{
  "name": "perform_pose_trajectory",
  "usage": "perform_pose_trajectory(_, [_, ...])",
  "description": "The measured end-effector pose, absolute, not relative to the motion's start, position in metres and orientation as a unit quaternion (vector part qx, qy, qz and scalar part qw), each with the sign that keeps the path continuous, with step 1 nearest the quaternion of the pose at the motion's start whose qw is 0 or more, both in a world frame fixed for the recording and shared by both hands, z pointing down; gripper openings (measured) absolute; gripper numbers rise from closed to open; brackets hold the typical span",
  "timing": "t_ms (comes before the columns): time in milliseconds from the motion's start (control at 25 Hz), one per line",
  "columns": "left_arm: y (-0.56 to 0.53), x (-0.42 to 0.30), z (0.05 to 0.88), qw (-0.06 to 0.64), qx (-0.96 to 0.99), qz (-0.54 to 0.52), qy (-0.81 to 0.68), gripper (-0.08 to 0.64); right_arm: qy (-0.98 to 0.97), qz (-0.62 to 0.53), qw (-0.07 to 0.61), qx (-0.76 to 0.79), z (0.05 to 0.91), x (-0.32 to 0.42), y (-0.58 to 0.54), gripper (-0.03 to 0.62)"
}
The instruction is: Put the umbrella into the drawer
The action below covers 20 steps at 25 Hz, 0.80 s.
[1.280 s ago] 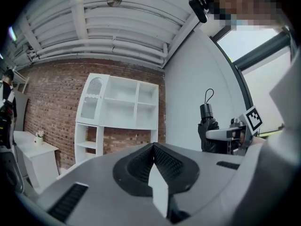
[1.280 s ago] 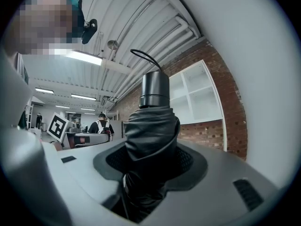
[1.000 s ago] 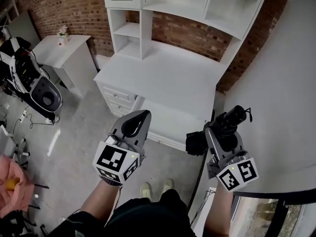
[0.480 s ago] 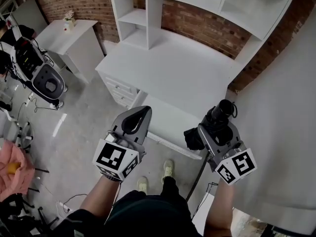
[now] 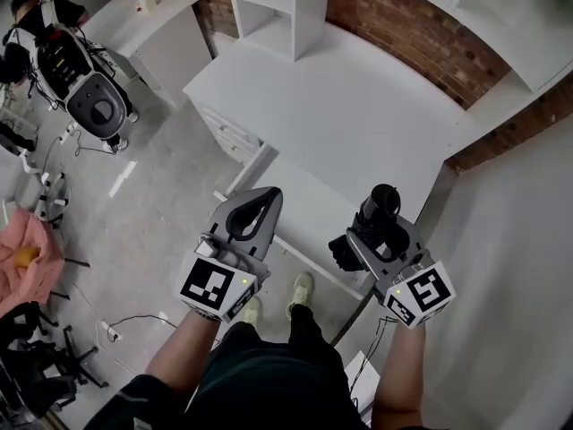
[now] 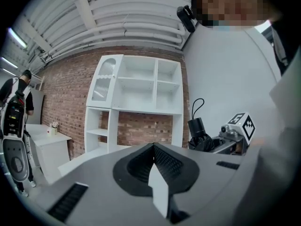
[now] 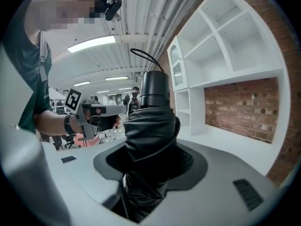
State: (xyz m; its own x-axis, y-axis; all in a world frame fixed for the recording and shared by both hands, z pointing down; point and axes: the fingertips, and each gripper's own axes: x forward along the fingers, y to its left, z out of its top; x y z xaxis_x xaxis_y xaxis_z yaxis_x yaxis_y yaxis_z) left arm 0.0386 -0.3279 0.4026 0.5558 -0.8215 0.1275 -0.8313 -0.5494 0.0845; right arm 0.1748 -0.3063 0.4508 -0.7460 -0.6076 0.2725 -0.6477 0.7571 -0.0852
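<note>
Umbrella: black, folded, compact type, with a round cap end and a thin cord loop. It is clamped between the jaws of the right gripper, which stand wide around its bunched fabric. In the right gripper view the umbrella rises from the jaw gap of the right gripper, cap end pointing away from the hand. A loose fold of fabric bulges out at the gripper's left side in the head view.

Position: the umbrella is in the air in front of the person, over the right end of the drawer, a wide, shallow white one drawn out under the front edge of the table. It touches neither.

Left gripper: jaws closed tip to tip, nothing between them, as the left gripper view confirms. It is level with the right gripper and well apart from it, above the drawer's left end. The umbrella shows at the right of that view.

Markings: black-and-white square patterns on the left cube and the right cube. No readable lettering or brand shows on the umbrella.

Surroundings: white shelf unit on the table against a brick wall; grey floor
</note>
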Motion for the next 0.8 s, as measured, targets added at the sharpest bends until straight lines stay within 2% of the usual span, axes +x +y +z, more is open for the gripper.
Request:
perform_pose_trajectory(360, [-0.335, 0.034, 0.454, 0.098, 0.868, 0.061, -0.482, 0.005, -0.946, 0.13, 0.183, 0.236, 0.543, 0.149, -0.316, 0.195])
perform_pose_trajectory(800, [-0.303, 0.029, 0.524, 0.122, 0.858, 0.071, -0.494, 0.006, -0.929, 0.2, 0.269, 0.155, 0.674, 0.132, -0.267, 0.195])
